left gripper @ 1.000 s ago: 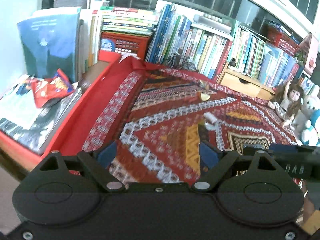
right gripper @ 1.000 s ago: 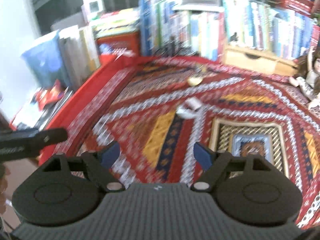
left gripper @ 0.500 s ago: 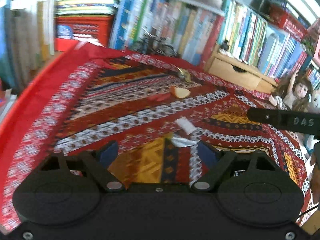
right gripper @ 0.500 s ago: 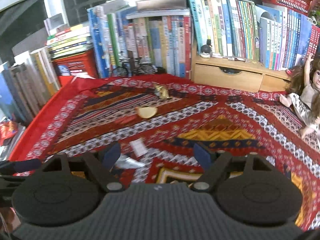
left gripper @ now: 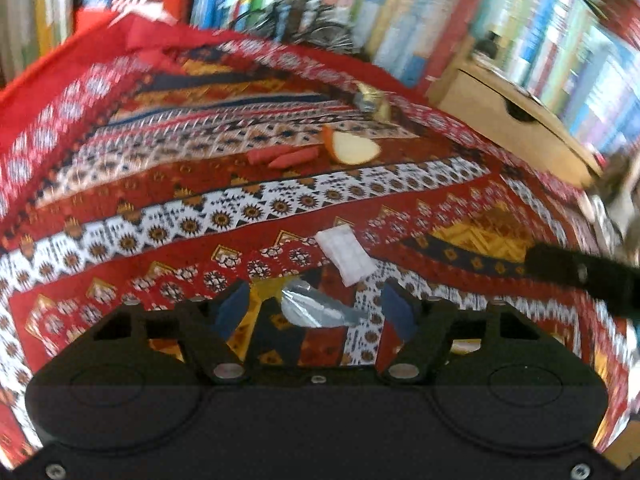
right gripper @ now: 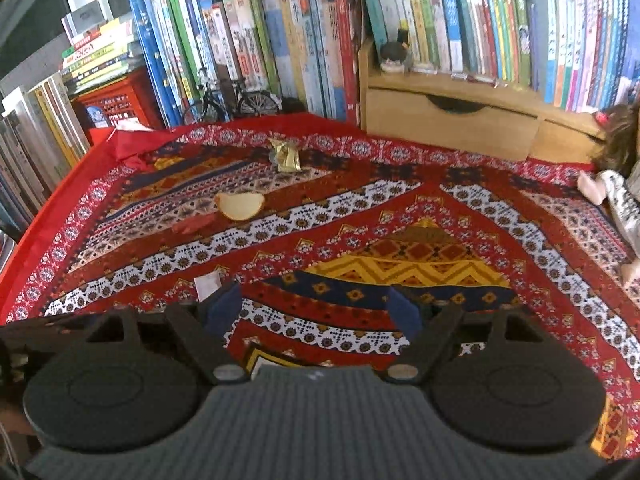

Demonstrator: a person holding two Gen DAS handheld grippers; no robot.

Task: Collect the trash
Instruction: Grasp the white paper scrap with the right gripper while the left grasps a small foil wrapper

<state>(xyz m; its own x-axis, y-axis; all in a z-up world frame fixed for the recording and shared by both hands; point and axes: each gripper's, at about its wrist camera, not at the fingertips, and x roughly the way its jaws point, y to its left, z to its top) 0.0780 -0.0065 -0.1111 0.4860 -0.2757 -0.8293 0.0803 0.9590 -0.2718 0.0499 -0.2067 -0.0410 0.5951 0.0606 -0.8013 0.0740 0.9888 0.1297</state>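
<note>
Our left gripper (left gripper: pixel 316 308) has its jaws wide apart and holds nothing; the silver foil wrapper (left gripper: pixel 316 310) lies on the patterned cloth (left gripper: pixel 180 216) directly between them. Just beyond the jaws, a little to the right, we see one white paper scrap (left gripper: pixel 346 256). Our right gripper (right gripper: pixel 316 312) is spread open and empty too, with only bare cloth between its jaws. Farther ahead lie one pale fruit slice (left gripper: pixel 354 150) with red peel strips (left gripper: pixel 284 156) beside it (they look like two, though blurred), and farthest one gold wrapper (right gripper: pixel 286 156). We judge that the collecting has hardly begun: every piece we can see is on the cloth, and we see no bin.
</note>
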